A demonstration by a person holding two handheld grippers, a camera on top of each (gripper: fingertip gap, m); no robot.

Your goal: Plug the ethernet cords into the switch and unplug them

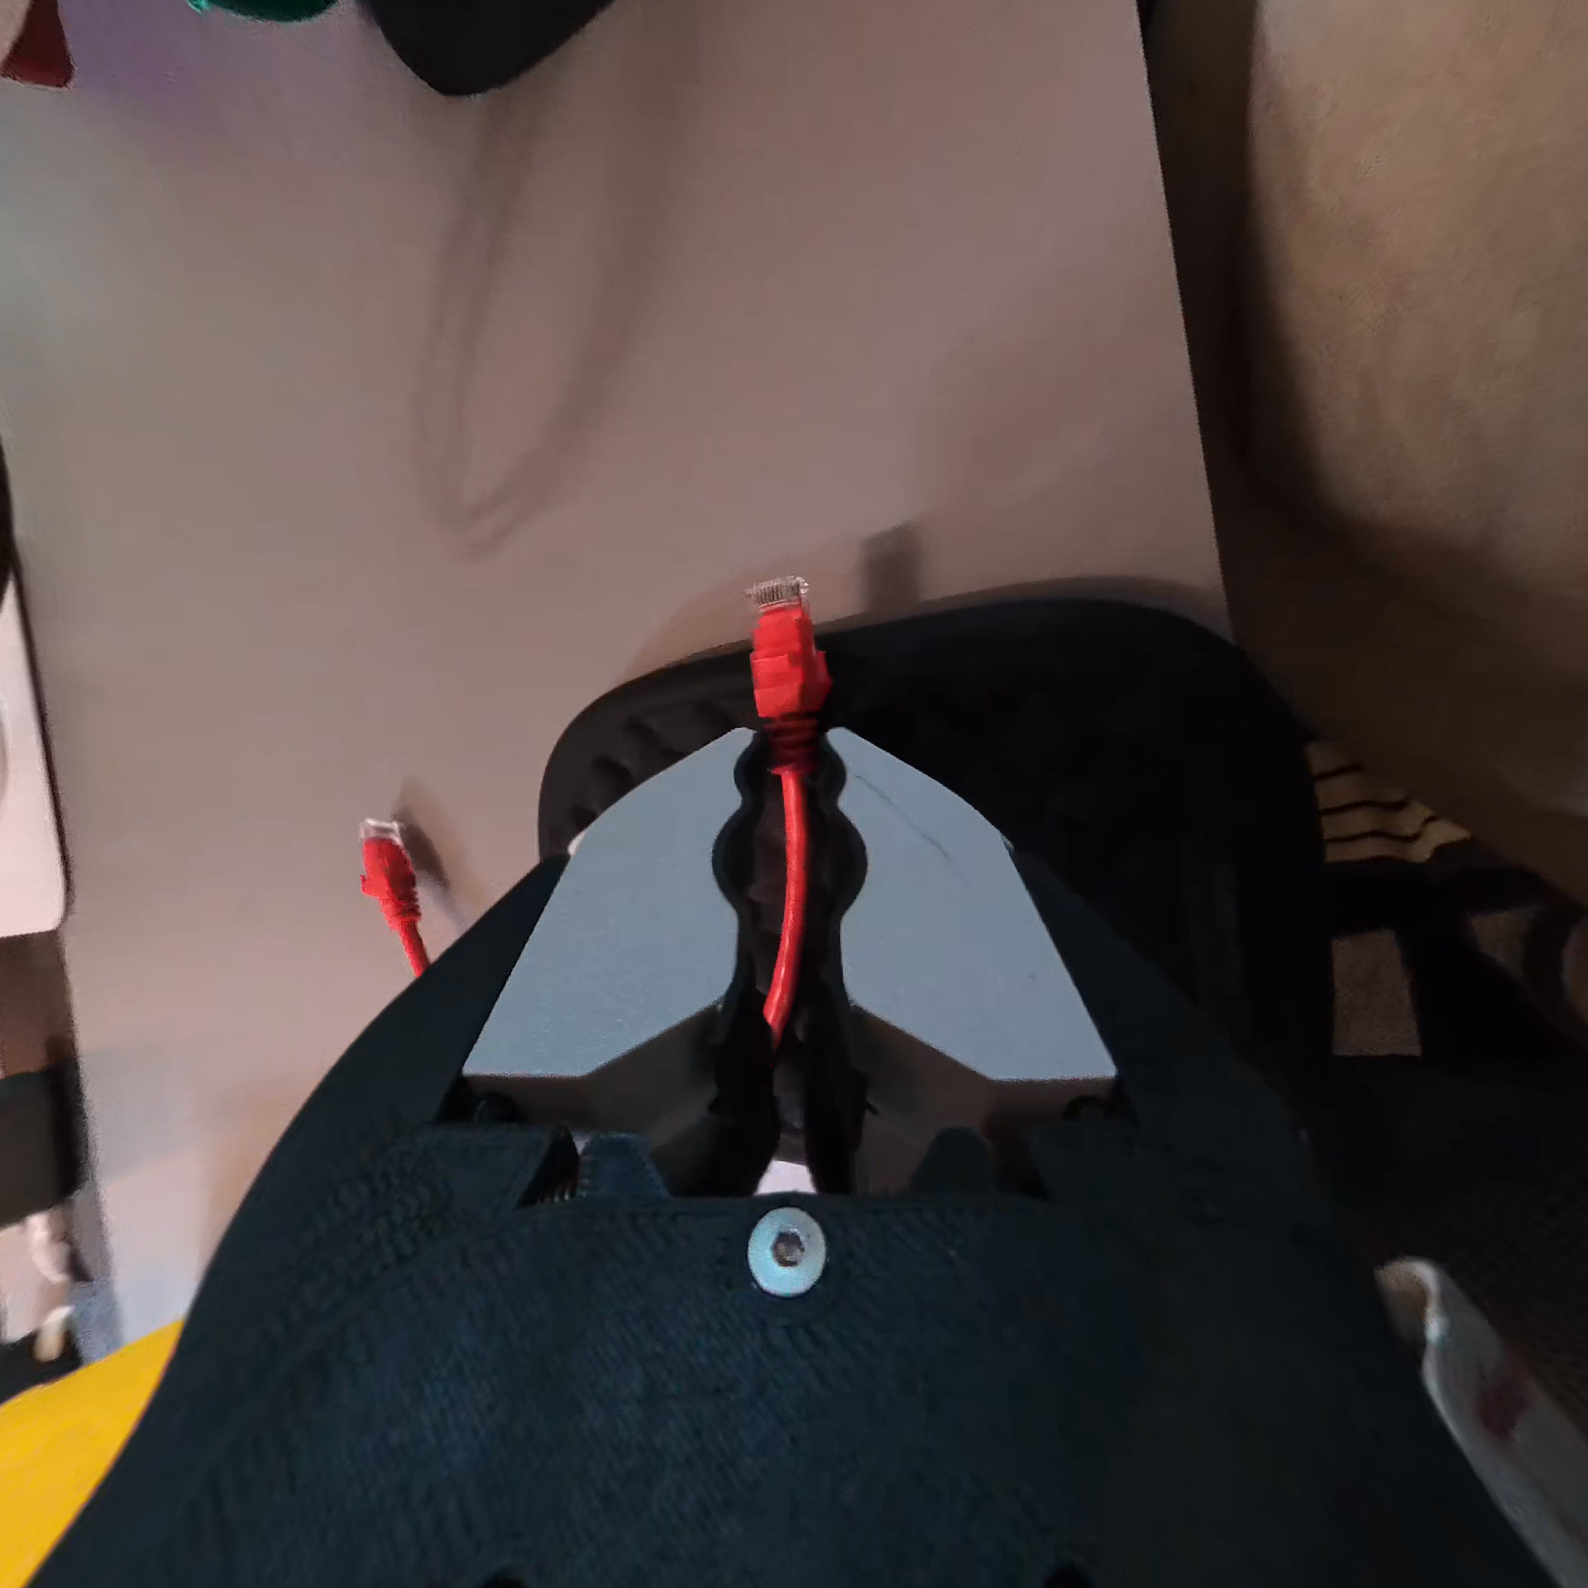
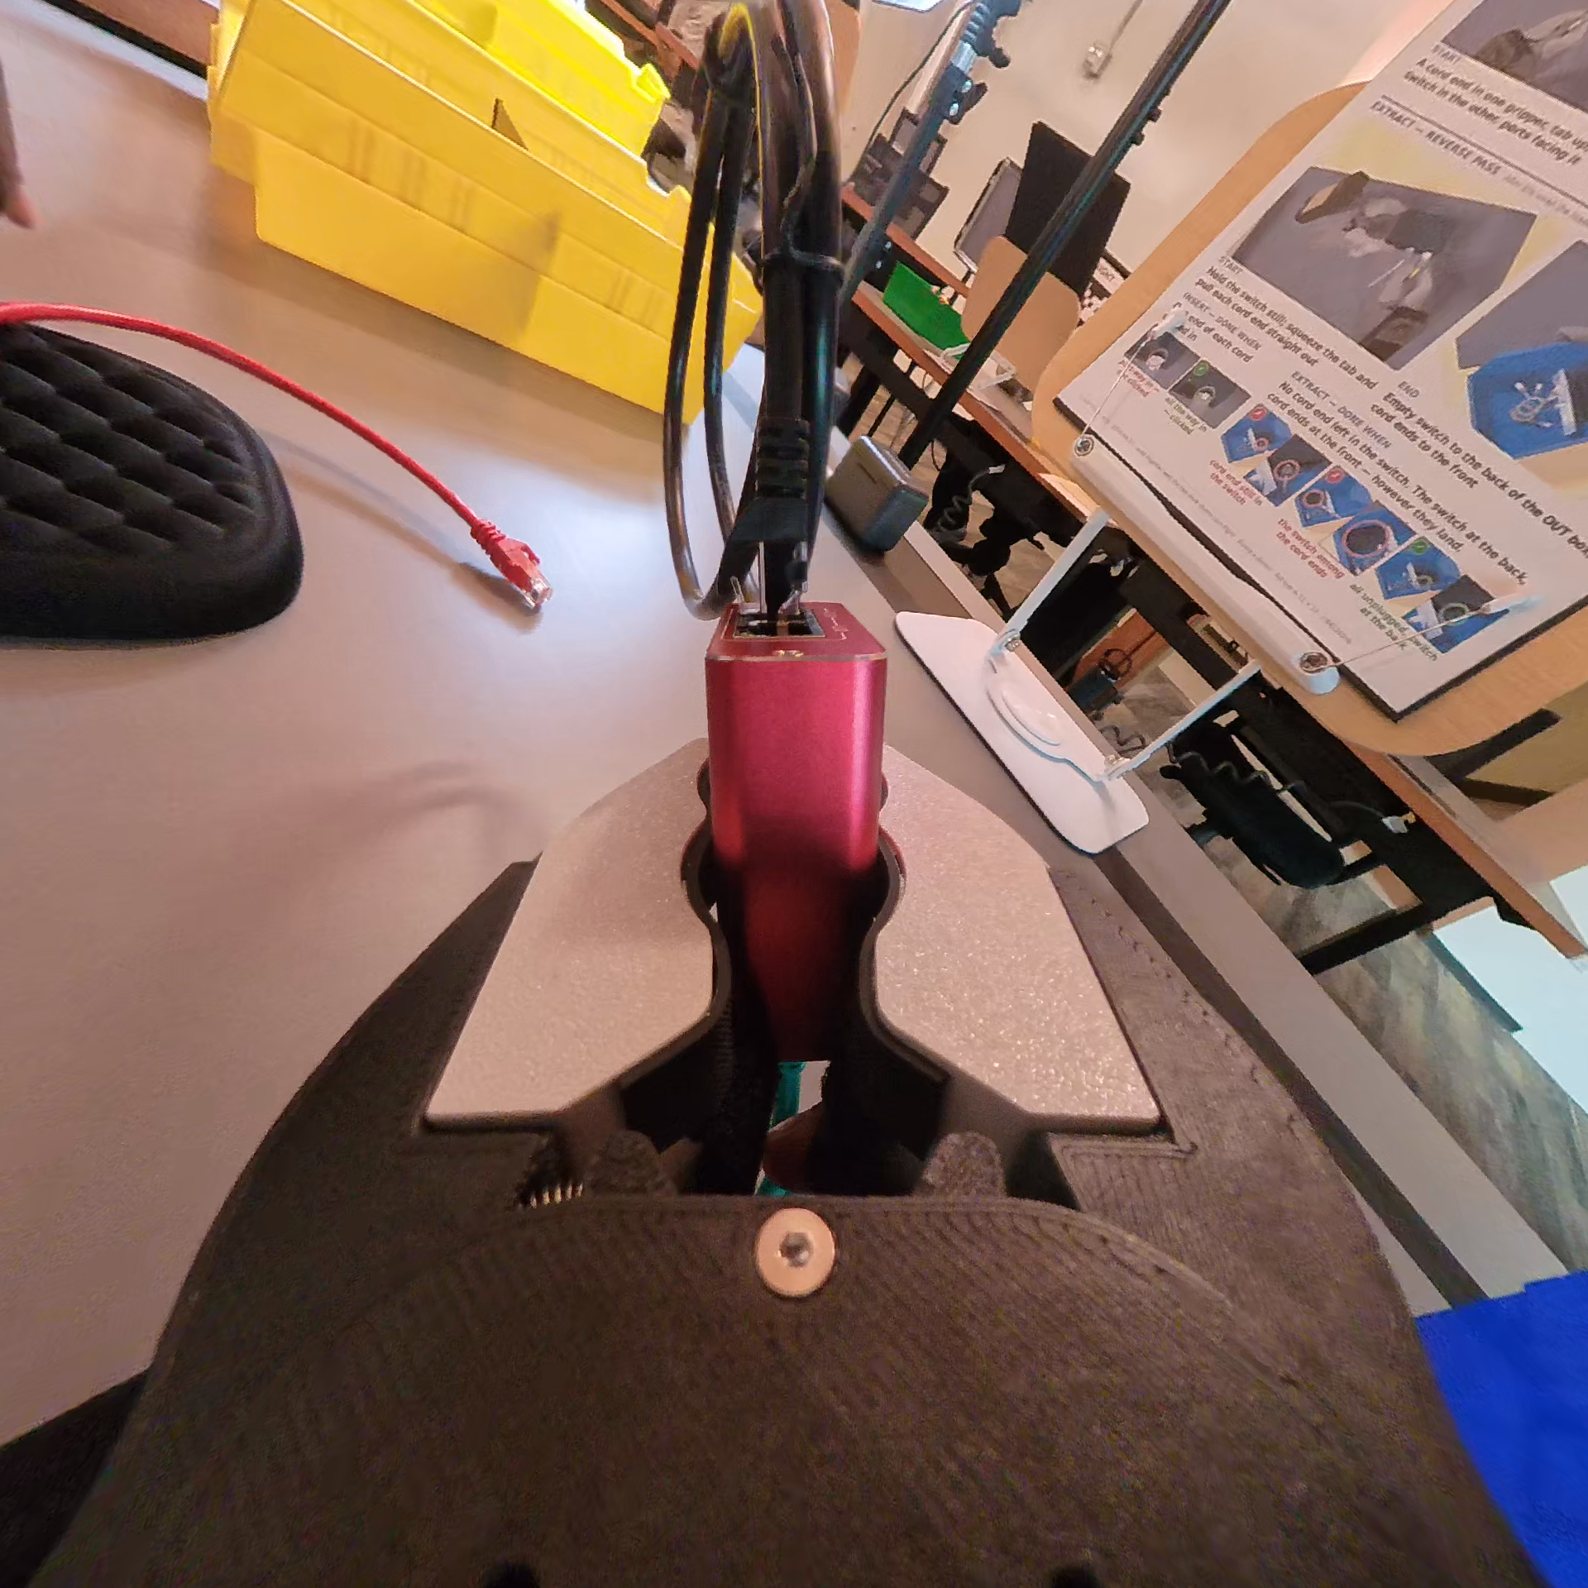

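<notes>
Switch (image 2: pixel 795 773) clamped between right jaws; red cord (image 1: pixel 786 825) between left.

Two hand-held grippers, black printed bodies with grey finger plates

The left gripper (image 1: pixel 790 739) and right gripper (image 2: pixel 795 773) look alike: a ridged, layered black plastic shell, flat pale grey angular plates on both fingers, wavy scalloped black inner edges along the gap, one silver hex-socket screw centred on the body, and a small coil spring showing left of the hinge
</notes>
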